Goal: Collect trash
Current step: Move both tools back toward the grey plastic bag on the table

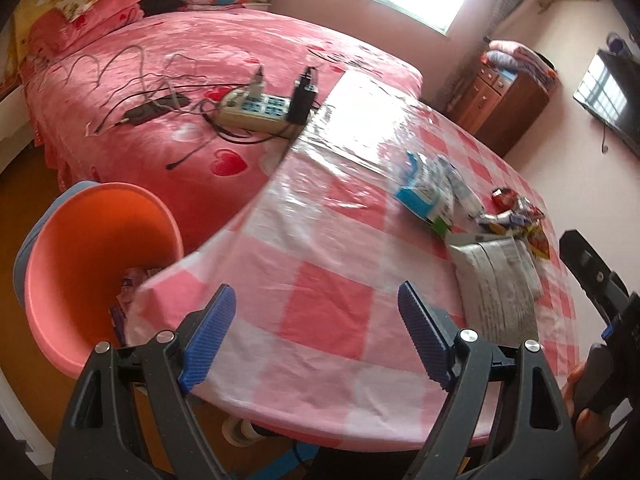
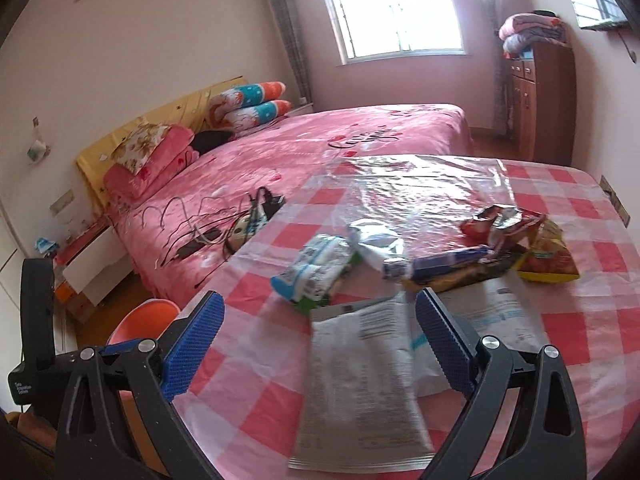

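While both grippers were released and held nothing, the right gripper (image 2: 320,344) was clearly the nearer one to the trash: the grey mailer (image 2: 360,380) lay flat on the checked table (image 2: 580,340) directly between and under its spread blue pads (image 2: 192,344), with its long axis running almost straight ahead, away from the camera. From this I judged that the next grasp belonged to the right hand, closing across the short width of the mailer. The left gripper (image 1: 316,340) hovered over bare cloth near the table edge, with the mailer off to its right. Just left of it and below stood the orange bin (image 1: 88,264), some scraps inside. Farther on lay the blue pack (image 2: 316,272) and the snack wrappers (image 2: 516,240).
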`<action>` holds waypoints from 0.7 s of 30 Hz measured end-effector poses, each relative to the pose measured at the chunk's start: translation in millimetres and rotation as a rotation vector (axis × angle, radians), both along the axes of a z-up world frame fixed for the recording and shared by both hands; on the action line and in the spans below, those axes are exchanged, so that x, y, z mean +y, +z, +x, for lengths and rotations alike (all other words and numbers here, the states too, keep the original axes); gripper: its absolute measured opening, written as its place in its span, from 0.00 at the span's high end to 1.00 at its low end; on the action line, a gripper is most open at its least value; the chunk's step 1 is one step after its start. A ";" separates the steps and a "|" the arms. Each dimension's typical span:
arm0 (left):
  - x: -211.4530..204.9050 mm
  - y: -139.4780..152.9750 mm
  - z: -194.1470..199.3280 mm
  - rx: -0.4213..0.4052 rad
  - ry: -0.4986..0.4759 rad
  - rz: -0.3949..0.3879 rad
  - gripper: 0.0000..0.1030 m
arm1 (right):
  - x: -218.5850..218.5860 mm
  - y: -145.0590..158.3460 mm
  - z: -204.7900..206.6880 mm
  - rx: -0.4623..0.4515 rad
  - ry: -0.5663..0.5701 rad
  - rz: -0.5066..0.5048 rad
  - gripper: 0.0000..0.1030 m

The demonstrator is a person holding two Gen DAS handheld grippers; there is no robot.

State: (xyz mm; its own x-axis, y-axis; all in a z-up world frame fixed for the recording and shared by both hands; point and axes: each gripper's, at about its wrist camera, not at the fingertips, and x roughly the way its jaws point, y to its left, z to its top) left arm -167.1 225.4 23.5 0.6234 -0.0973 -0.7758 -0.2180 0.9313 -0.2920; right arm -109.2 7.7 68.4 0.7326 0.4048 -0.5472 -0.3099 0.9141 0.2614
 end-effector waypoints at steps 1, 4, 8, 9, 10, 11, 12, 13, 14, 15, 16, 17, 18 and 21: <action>-4.8 0.4 1.6 0.002 -0.008 0.004 0.19 | -4.4 -0.7 0.4 0.000 -0.006 0.004 0.07; -16.2 2.0 6.0 0.004 -0.026 0.012 0.19 | -17.7 -2.2 1.1 -0.002 -0.031 0.012 0.07; -28.4 3.1 13.2 0.009 -0.039 0.020 0.19 | -33.2 -4.7 3.3 -0.005 -0.056 0.012 0.07; -31.7 3.0 14.9 0.012 -0.044 0.020 0.19 | -36.0 -5.3 3.3 -0.006 -0.060 0.012 0.07; -35.2 2.8 16.2 0.014 -0.048 0.019 0.19 | -40.5 -6.2 3.8 -0.007 -0.069 0.010 0.07; -37.8 2.5 17.6 0.016 -0.052 0.017 0.19 | -43.5 -6.8 4.1 -0.007 -0.073 0.011 0.07; -40.1 2.4 19.4 0.018 -0.057 0.016 0.19 | -46.3 -7.7 4.6 -0.006 -0.076 0.012 0.07; -44.6 2.1 21.7 0.022 -0.065 0.015 0.19 | -50.5 -8.9 5.3 -0.003 -0.079 0.014 0.08; -47.6 1.8 23.3 0.025 -0.070 0.012 0.19 | -53.5 -9.2 6.3 -0.001 -0.081 0.015 0.07; -50.9 1.7 24.6 0.027 -0.075 0.007 0.19 | -56.6 -10.0 6.4 0.001 -0.086 0.015 0.07; -54.7 1.7 26.7 0.030 -0.084 -0.002 0.19 | -61.3 -10.9 6.9 0.003 -0.091 0.017 0.07; -59.5 1.7 28.9 0.032 -0.096 -0.017 0.19 | -64.8 -11.3 7.6 0.005 -0.095 0.020 0.07; -62.2 1.4 30.3 0.033 -0.103 -0.028 0.19 | -69.7 -12.2 8.7 0.009 -0.101 0.026 0.08; -70.8 0.5 36.7 0.046 -0.126 -0.092 0.19 | -88.6 -13.7 11.1 0.022 -0.127 0.056 0.07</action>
